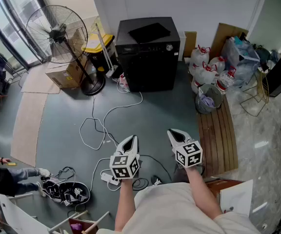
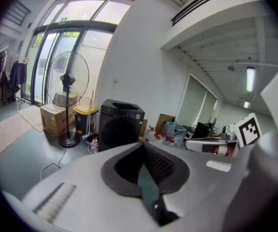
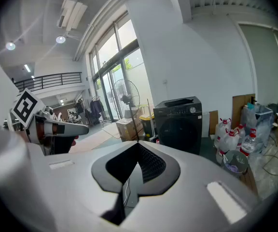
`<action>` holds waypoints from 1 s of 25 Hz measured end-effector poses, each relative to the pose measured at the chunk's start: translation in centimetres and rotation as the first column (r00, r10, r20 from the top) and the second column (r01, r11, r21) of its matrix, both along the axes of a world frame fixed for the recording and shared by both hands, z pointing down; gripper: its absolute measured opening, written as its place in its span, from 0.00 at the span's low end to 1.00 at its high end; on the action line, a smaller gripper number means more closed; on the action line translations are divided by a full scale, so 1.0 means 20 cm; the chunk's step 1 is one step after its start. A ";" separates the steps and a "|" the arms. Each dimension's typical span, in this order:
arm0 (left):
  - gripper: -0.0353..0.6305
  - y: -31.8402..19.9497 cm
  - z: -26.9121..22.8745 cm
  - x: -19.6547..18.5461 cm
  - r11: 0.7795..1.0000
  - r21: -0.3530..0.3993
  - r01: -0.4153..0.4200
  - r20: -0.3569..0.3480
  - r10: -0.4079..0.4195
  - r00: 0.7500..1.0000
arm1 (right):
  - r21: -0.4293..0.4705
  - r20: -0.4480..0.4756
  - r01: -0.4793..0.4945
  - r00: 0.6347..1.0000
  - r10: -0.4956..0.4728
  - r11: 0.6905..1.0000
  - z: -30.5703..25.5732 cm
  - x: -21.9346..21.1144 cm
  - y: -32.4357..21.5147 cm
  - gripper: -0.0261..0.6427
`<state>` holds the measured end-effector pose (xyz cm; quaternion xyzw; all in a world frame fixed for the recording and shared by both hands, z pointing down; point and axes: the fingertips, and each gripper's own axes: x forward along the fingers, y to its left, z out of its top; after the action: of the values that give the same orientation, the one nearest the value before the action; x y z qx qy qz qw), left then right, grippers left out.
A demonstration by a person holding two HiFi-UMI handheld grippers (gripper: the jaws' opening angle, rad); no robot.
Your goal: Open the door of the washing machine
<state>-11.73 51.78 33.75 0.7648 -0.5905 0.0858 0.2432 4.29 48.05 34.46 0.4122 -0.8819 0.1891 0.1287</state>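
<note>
Standing fan (image 1: 57, 33) upright at rear left, cardboard box (image 1: 67, 73) just beside its base. Yellow-lidded bin (image 1: 100, 44) near the fan. Water jugs (image 1: 206, 68) clustered at right, grey bucket (image 1: 209, 99) just beside them. White cable (image 1: 97, 126) looped on the floor.

Ahead of the jaws we see a grey floor (image 1: 170, 111) and a white wall (image 1: 209, 4). To their left, a standing fan (image 1: 57, 33) is before tall bright windows (image 1: 4, 13). To their right lie wooden planks (image 1: 217, 130).
</note>
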 end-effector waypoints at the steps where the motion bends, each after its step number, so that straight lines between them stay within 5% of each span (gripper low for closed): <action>1: 0.14 -0.01 -0.02 -0.01 1.000 0.012 0.003 0.001 -0.003 1.000 | 0.000 -0.001 -0.001 1.000 0.001 1.000 0.00 0.00 0.00 0.04; 9: 0.14 -0.04 -0.06 0.01 0.994 0.109 -0.023 0.018 0.021 1.000 | 0.004 0.014 -0.028 1.000 0.028 1.000 0.00 0.05 -0.01 0.04; 13: 0.14 -0.09 0.02 0.00 0.997 0.076 -0.015 0.026 0.013 1.000 | -0.033 0.108 -0.052 0.993 0.055 0.998 0.01 0.10 -0.09 0.04; 25: 0.14 -0.61 0.12 -0.05 1.000 0.014 0.027 0.083 -0.028 0.996 | -0.028 0.015 0.014 1.000 -0.013 1.000 0.12 0.07 -0.66 0.04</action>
<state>-12.66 39.50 36.06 0.7539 -0.6110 0.1107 0.2147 5.74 34.85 36.90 0.4030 -0.8828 0.2038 0.1292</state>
